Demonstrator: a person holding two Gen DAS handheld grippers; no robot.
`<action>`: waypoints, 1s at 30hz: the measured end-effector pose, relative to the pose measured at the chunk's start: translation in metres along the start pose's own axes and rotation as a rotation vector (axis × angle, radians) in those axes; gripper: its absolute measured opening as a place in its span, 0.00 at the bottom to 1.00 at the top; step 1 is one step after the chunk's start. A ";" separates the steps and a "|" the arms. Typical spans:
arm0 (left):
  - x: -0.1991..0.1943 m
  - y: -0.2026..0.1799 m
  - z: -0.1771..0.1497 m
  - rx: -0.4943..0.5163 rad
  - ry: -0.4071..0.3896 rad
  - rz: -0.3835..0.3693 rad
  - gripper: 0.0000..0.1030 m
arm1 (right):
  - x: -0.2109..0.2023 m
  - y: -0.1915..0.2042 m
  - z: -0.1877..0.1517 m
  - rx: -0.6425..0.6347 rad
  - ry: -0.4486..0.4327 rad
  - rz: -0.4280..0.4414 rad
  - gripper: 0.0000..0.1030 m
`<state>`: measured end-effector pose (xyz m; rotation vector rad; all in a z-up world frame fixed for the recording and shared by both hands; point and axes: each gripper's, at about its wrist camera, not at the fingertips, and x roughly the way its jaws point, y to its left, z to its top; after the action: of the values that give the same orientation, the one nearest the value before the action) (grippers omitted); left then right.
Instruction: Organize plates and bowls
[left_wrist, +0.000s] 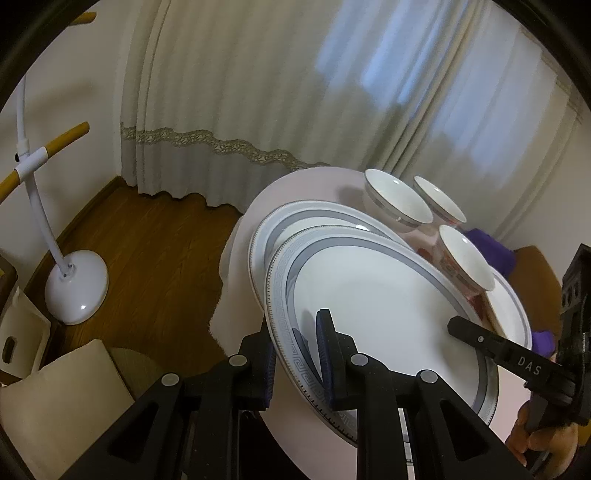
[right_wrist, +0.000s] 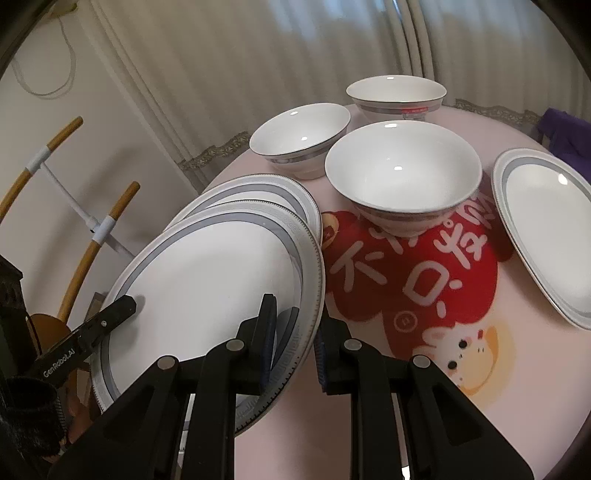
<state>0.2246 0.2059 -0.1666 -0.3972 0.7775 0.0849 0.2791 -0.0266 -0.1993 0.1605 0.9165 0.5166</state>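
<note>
Two grippers of ours meet on one plate. Largest first: the round table (right_wrist: 517, 369), under a pink cloth printed with a red patch of white characters we cannot read and a cartoon face.

Next the held plate (right_wrist: 207, 280), grey-banded with a key-pattern rim, tilted above a second plate (right_wrist: 258, 188) that lies flat at the table's left edge. Our left gripper (left_wrist: 301, 354) pinches its near rim, one pad above and one below; our right gripper (right_wrist: 295, 339) straddles the opposite rim, closed to a narrow gap on it. A third plate (right_wrist: 546, 229) lies well apart at the right edge, bare cloth between.

Three bowls (right_wrist: 402, 173) stand upright behind, near one another.

Smallest, the lettering: "DAS" on the right tool's finger, "GenRobot.AI" on the left's.
</note>
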 end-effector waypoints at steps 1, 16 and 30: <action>0.002 0.001 0.001 -0.001 0.002 0.003 0.16 | 0.002 0.001 0.001 0.001 0.003 -0.004 0.18; 0.029 0.005 0.016 0.002 -0.015 0.013 0.17 | 0.025 0.005 0.013 0.031 0.014 -0.067 0.21; 0.046 0.003 0.016 0.032 -0.048 0.029 0.17 | 0.036 -0.002 0.018 0.076 -0.020 -0.037 0.21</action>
<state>0.2670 0.2119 -0.1894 -0.3529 0.7367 0.1088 0.3117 -0.0090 -0.2150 0.2168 0.9187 0.4453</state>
